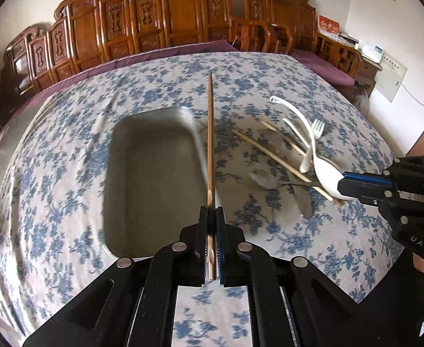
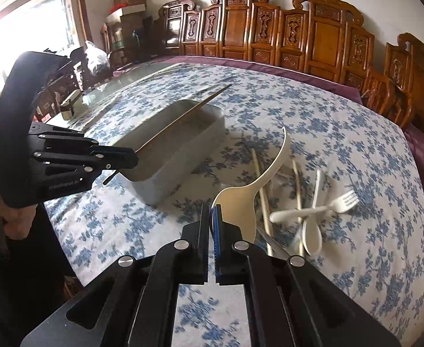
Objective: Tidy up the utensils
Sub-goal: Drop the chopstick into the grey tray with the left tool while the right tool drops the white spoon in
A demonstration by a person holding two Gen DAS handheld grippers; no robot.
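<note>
Your left gripper (image 1: 211, 217) is clamped on a dark brown wooden chopstick (image 1: 210, 133), which points away above the long edge of the grey rectangular tray (image 1: 151, 173); the stick's near end is buried between the pads. Your right gripper (image 2: 211, 214) pinches the bowl of a white curved plastic ladle-spoon (image 2: 242, 202), whose handle arcs upward, and the pads hide part of the bowl's rim. On the blue-flowered tablecloth (image 2: 342, 144) covering the table, right of the tray, lie two pale bamboo chopsticks (image 2: 262, 193), a white plastic fork (image 2: 342, 202) and a white plastic spoon (image 2: 311, 231), crossed over one another. A metal utensil (image 1: 262, 178) beneath them is blurred and hard to make out. Carved wooden chairs (image 1: 183, 14) line the far wall, and your hand (image 2: 15, 219) on the left gripper's handle is half cut off.
</note>
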